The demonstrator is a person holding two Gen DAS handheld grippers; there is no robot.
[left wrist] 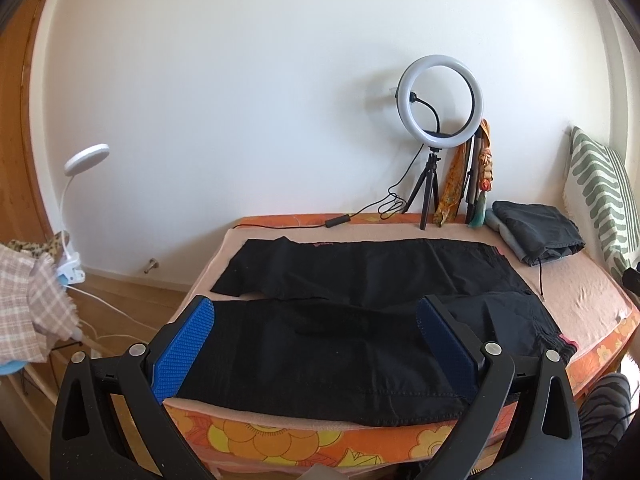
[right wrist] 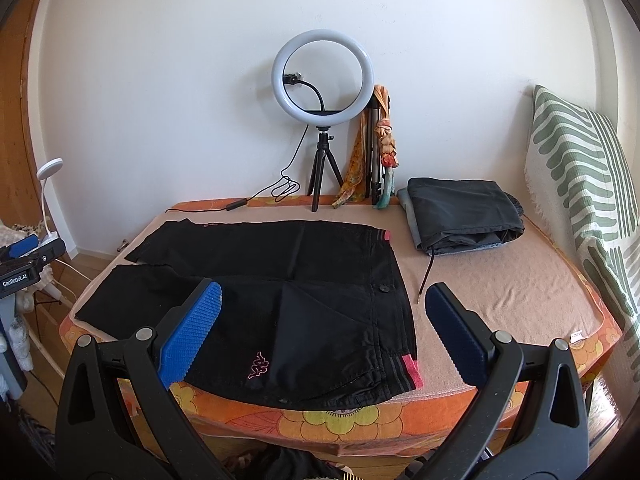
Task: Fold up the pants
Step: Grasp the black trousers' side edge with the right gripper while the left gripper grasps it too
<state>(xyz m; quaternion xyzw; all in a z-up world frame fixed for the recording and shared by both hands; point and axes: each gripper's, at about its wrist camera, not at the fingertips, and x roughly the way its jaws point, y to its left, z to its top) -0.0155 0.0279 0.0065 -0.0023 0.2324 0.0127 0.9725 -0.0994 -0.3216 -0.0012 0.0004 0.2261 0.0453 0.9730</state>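
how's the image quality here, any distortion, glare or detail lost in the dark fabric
Left wrist view: strong fisheye bending, dark corner vignette; the black pants read nearly flat black, seams barely showing. Right wrist view: same curvature; the ring light glows evenly without flare, and the pink logo and waistband trim stay sharp. Daylight is soft, shadows faint.

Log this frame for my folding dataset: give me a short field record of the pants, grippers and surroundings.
pants: black pants spread flat, unfolded, legs side by side, waistband to the right
surface: bed
left gripper: open, above a pant leg
right gripper: open, above the waist end
nearby: folded grey clothes, ring light, striped pillow
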